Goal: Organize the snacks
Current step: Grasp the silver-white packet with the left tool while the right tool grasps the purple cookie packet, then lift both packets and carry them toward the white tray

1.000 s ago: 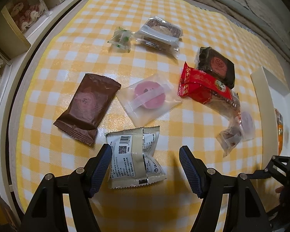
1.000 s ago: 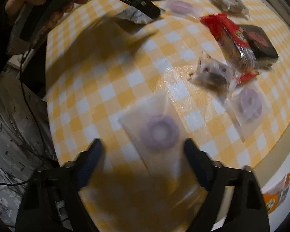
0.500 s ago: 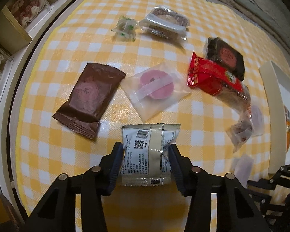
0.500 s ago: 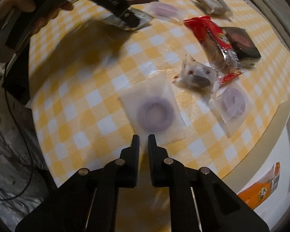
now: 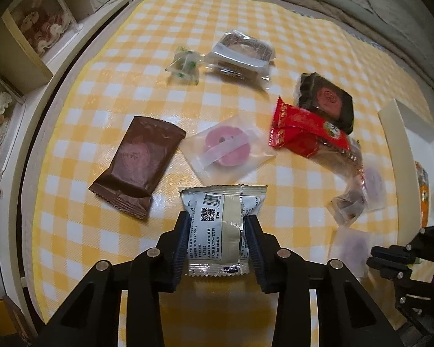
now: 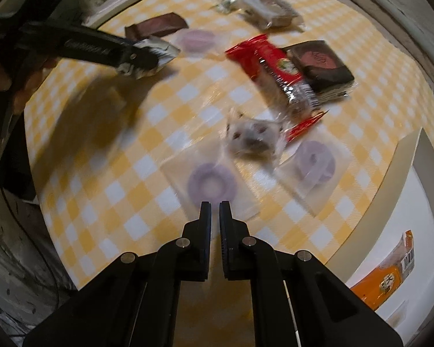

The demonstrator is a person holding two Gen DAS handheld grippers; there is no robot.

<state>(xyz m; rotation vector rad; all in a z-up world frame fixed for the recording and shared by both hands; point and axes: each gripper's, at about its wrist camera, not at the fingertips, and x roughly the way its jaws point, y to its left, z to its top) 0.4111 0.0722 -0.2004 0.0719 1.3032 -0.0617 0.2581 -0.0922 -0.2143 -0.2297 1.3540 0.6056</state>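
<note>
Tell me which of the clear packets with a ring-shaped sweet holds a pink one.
The clear packet lying between the brown wrapper and the red wrapper; the other ring sweets are purple.

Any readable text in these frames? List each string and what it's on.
"天": orange packet in the white tray.
Barcode, QR code and small print: white packet held between the left gripper fingers; characters too small to read.
Red wrapper: round logo, unreadable.
White lettering on the left gripper in the right wrist view: blurred.

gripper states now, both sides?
Left gripper: closed on the white barcode snack packet.
Right gripper: closed on the edge of the clear packet with the purple ring.
</note>
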